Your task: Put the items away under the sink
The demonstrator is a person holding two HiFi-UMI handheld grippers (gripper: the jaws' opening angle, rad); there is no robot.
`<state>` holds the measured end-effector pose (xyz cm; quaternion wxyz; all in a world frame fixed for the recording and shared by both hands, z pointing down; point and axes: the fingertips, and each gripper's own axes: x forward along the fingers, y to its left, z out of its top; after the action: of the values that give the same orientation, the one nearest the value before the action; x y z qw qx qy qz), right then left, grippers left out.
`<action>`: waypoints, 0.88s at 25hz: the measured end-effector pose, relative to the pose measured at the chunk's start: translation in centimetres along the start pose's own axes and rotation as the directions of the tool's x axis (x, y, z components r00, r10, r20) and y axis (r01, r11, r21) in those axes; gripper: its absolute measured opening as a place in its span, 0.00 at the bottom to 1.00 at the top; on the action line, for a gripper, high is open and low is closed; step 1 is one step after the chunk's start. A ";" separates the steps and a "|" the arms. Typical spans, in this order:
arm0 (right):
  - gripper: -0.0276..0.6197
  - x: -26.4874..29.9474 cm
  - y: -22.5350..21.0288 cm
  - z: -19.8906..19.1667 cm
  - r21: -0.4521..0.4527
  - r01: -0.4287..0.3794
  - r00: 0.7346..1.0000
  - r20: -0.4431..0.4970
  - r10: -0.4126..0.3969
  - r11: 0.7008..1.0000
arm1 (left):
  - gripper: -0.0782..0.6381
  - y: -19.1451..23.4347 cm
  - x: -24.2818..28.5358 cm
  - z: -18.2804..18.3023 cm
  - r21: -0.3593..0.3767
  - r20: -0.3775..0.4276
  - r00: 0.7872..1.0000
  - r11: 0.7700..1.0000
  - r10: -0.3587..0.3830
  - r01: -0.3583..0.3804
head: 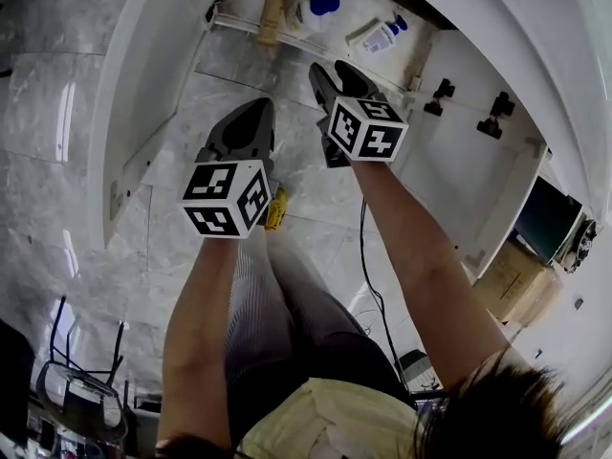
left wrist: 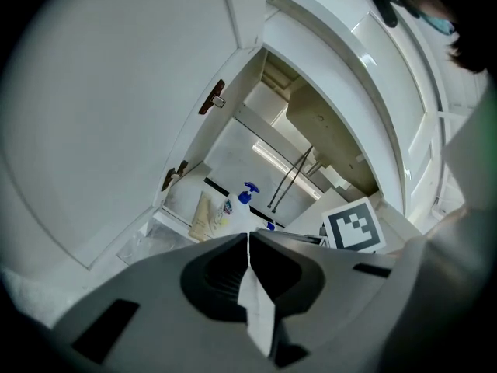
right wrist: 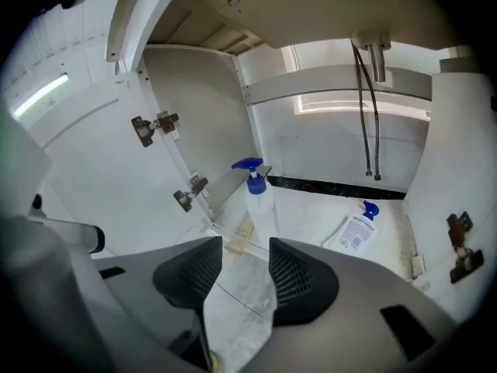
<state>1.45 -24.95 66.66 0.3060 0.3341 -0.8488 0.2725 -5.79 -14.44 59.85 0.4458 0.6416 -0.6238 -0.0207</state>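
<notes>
Both grippers hover before the open cabinet (right wrist: 311,142) under the sink: the left gripper (left wrist: 248,236) pressed together on nothing, the right gripper (right wrist: 241,247) spread and empty. Inside, a pump bottle (right wrist: 259,200) stands near the front edge and a second bottle (right wrist: 357,230) lies flat, its label too small to read. A yellow item (head: 275,210) waits on the floor (head: 57,208), and a careless reach inside might topple the upright bottle.

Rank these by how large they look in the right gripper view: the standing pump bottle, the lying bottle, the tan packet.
Largest: the standing pump bottle.
Next: the lying bottle, not far behind; it lies slanted away from the camera, which may make it look smaller.
Smallest: the tan packet, clearly.
</notes>
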 end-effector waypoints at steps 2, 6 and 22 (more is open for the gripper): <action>0.33 -1.1 0.3 0.0 0.001 0.001 1.000 0.000 -0.001 1.000 | 0.16 -0.5 -0.6 0.0 0.011 -0.002 1.000 1.000 0.005 -0.005; 0.23 -3.4 1.1 0.3 0.018 0.000 1.000 0.010 0.000 1.000 | 0.16 -1.2 -1.7 -0.1 0.012 -0.016 0.999 0.999 0.035 -0.035; 0.14 -12.1 4.1 2.2 0.143 -0.031 0.998 0.066 0.021 0.989 | 0.16 -6.5 -5.6 1.5 0.057 -0.053 0.998 0.998 0.044 -0.041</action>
<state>4.83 -18.98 55.68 0.2500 0.3529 -0.8407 0.3259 -2.82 -11.81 52.16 0.4448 0.6406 -0.6255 0.0237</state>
